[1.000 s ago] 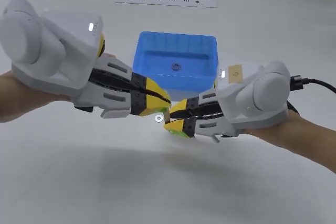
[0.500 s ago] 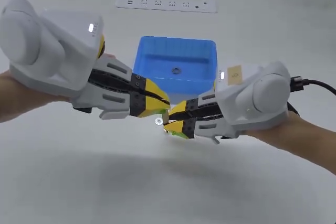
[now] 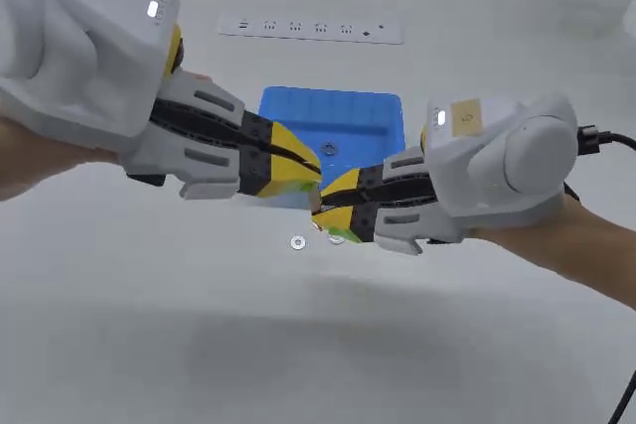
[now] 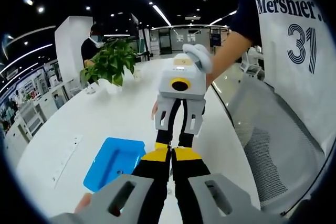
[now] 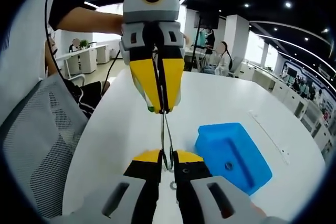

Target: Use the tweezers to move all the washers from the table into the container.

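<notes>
I have both grippers nose to nose over the white table [image 3: 199,335], just in front of the blue container [image 3: 294,118]. The left gripper [image 3: 310,182] comes in from the left and sits a little higher. The right gripper [image 3: 320,217] comes in from the right, with its tips just below and beside the left one's.

In the right gripper view the tweezers [image 5: 165,132] run as two thin metal arms from the left gripper's yellow tips down into the right gripper's tips. The left jaws are pressed together on the far end of the tweezers. The right jaws are pinched in on the near end, with only the metal arms between them. I cannot tell which end of the tweezers is the pointed one.

One washer [image 3: 298,242] lies flat on the table just below the two sets of tips and touches neither. In the right gripper view it sits on the table under that gripper's own jaws. A second washer [image 3: 329,150] lies on the floor of the container, near its middle. The container stands upright with its top open, behind the grippers, close to the loose washer but apart from it.

A white power strip [image 3: 310,29] lies further back, beyond the container. In the left gripper view a potted plant [image 4: 110,64] stands at the far end of the table.
</notes>
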